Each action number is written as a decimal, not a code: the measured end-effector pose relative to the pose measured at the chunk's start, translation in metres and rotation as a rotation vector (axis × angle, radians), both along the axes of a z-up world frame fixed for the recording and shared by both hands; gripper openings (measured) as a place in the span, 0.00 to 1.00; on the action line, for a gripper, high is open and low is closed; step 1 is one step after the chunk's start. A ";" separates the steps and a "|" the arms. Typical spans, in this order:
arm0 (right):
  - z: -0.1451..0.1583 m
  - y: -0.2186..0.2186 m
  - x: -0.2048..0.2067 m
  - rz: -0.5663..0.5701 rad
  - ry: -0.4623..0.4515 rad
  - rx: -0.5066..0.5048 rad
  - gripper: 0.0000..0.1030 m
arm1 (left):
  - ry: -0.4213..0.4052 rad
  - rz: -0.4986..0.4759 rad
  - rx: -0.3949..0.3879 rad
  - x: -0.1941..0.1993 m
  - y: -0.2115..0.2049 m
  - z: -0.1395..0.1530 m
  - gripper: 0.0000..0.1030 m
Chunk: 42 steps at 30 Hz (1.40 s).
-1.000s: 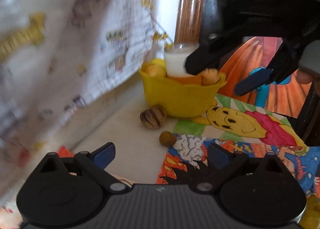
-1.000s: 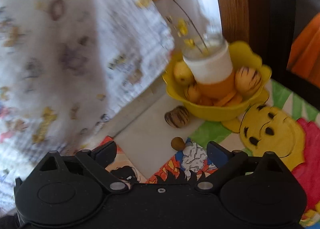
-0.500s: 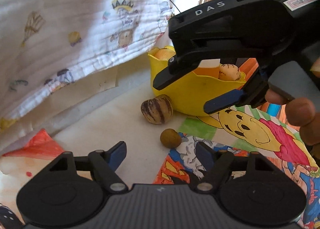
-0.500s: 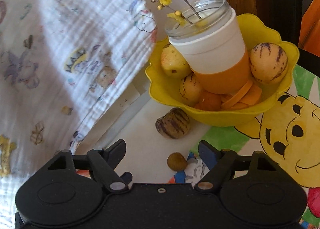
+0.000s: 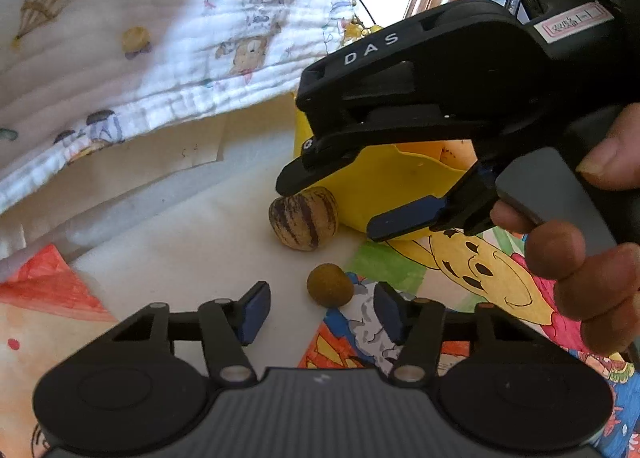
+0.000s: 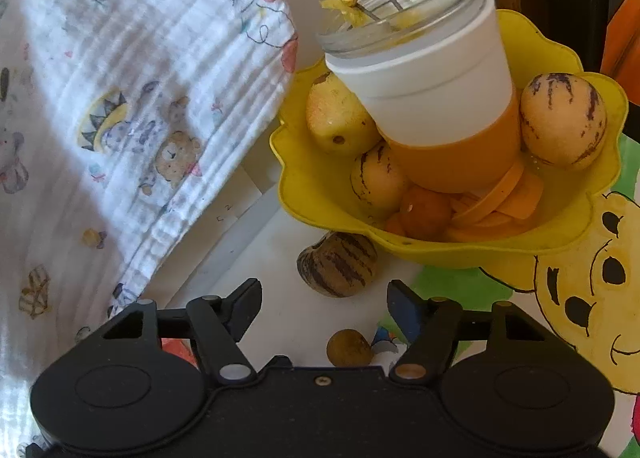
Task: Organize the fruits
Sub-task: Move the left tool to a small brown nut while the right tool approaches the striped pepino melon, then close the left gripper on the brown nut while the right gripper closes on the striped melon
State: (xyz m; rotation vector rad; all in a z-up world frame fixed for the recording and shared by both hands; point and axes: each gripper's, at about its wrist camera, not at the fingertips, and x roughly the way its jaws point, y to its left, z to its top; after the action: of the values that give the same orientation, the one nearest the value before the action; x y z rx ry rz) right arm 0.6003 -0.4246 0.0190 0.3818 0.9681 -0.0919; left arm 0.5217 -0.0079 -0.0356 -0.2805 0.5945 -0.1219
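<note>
Low in the left wrist view, the left tool (image 5: 318,312) is closing, unclenched, on a small brown fruit (image 5: 330,284) lying on the table (image 5: 192,250); at centre the right tool (image 5: 332,210) hangs over a striped fruit (image 5: 303,217) beside the yellow bowl (image 5: 400,186).

Right wrist view: closing blue pads (image 6: 404,308) stand apart below the striped fruit, touching nothing.

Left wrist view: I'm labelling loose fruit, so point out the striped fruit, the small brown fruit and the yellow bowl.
striped fruit (image 5: 303,217), left wrist view, middle of its striped side.
small brown fruit (image 5: 329,284), left wrist view, centre of its top.
yellow bowl (image 5: 396,178), left wrist view, outer wall below the rim.
</note>
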 end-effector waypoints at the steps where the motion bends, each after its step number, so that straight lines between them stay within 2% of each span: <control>1: -0.001 0.000 0.001 -0.004 0.002 -0.005 0.69 | 0.000 0.001 -0.003 0.001 0.000 0.000 0.57; 6: -0.011 0.000 0.011 -0.022 0.016 -0.013 0.66 | 0.001 -0.003 -0.018 0.004 0.000 -0.001 0.54; 13: -0.021 -0.002 0.030 -0.043 0.031 -0.023 0.63 | 0.011 -0.004 -0.055 0.011 0.003 -0.003 0.41; 14: -0.022 -0.001 0.032 -0.046 0.034 -0.025 0.62 | -0.001 0.029 -0.052 0.012 0.004 -0.004 0.39; 17: -0.029 -0.004 0.041 -0.059 0.039 -0.025 0.61 | 0.007 0.032 -0.068 0.015 0.006 -0.006 0.34; 23: -0.036 -0.007 0.052 -0.067 0.047 -0.029 0.59 | 0.017 0.030 -0.089 0.016 0.010 -0.006 0.30; 33: -0.044 -0.014 0.064 -0.062 0.035 -0.002 0.53 | 0.018 0.039 -0.108 0.013 0.014 -0.008 0.29; 42: -0.045 -0.018 0.054 -0.048 0.007 0.033 0.51 | 0.023 0.029 -0.078 0.012 0.012 -0.006 0.29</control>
State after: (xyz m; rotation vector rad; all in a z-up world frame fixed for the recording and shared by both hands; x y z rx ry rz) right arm 0.6539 -0.4421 -0.0262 0.4351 0.9686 -0.1209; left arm 0.5336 0.0037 -0.0416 -0.3667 0.6093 -0.1143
